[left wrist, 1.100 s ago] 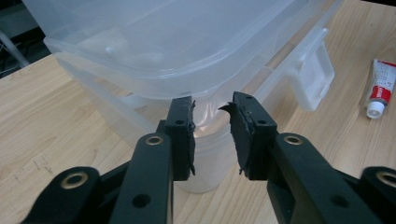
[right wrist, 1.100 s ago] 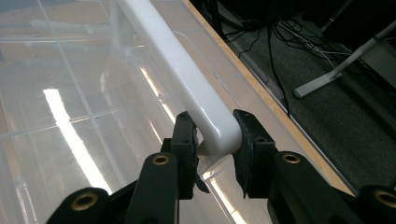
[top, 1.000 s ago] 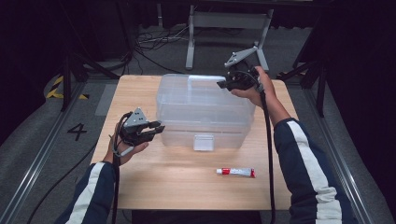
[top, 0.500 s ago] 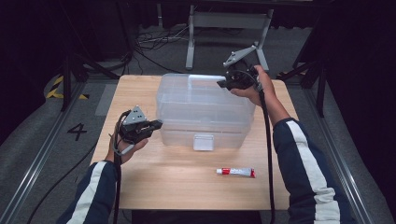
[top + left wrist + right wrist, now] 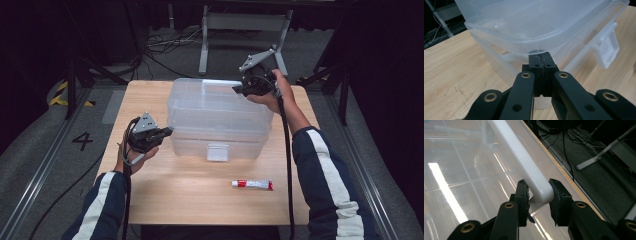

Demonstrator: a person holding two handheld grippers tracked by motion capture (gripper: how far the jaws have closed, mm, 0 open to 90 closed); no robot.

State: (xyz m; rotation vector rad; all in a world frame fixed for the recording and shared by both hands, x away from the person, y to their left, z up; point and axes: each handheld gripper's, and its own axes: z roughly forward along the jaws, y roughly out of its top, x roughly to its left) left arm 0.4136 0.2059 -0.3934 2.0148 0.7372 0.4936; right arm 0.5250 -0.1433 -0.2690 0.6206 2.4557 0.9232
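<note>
A clear plastic storage box (image 5: pixel 220 117) with its lid on stands on the wooden table (image 5: pixel 190 200). At the box's left side my left gripper (image 5: pixel 169 131) points at the wall; its jaws have just been closing. In the left gripper view the left gripper (image 5: pixel 541 56) is shut, its pads together with nothing between them and its tips just under the lid's overhanging edge (image 5: pixel 524 45). My right gripper (image 5: pixel 235 90) is at the box's far right corner. There the right gripper (image 5: pixel 539 192) is shut on the lid's white rim bar (image 5: pixel 524 162).
A red and white tube (image 5: pixel 252 184) lies on the table in front of the box, to the right. The box's white front latch (image 5: pixel 217 152) faces the person. Cables and a metal stand's feet (image 5: pixel 240 30) are on the floor beyond the table.
The left gripper's jaws have closed together beside the box. Both hands and the box have stayed where they were.
</note>
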